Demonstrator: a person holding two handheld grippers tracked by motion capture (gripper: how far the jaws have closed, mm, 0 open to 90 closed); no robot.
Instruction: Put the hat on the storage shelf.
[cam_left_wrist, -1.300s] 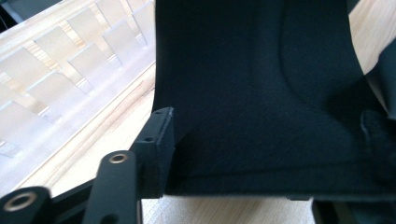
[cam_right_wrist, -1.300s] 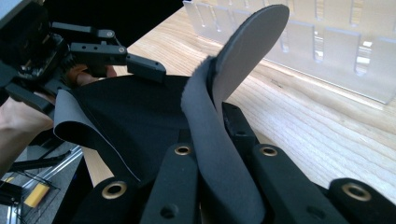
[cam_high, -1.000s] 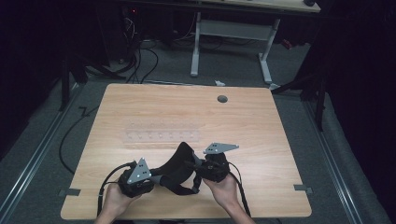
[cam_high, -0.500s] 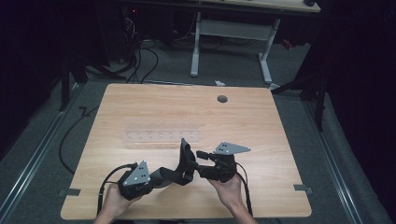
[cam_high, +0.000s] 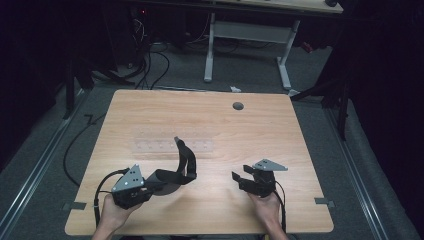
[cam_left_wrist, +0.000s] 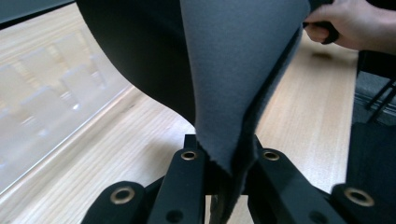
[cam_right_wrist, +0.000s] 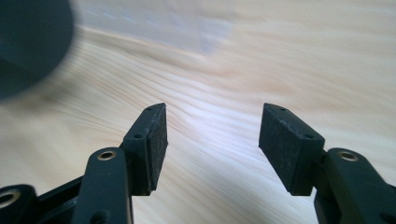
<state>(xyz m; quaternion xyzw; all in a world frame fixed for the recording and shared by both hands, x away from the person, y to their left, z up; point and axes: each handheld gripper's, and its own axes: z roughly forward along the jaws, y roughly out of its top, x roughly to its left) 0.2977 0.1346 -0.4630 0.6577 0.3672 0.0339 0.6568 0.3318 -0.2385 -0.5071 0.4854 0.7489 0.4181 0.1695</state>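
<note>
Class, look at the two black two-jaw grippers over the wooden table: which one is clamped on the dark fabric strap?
The left gripper: its jaws pinch the dark fabric strap. The right gripper has nothing between its parted jaws.

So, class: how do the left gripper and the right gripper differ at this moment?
The left gripper is shut on the dark cloth strap; the right gripper stands open, nothing between its fingers, its jaws having just been opening. The left lifts the strap; the right sits apart from it. Both are black, hand-held over the wooden table.
</note>
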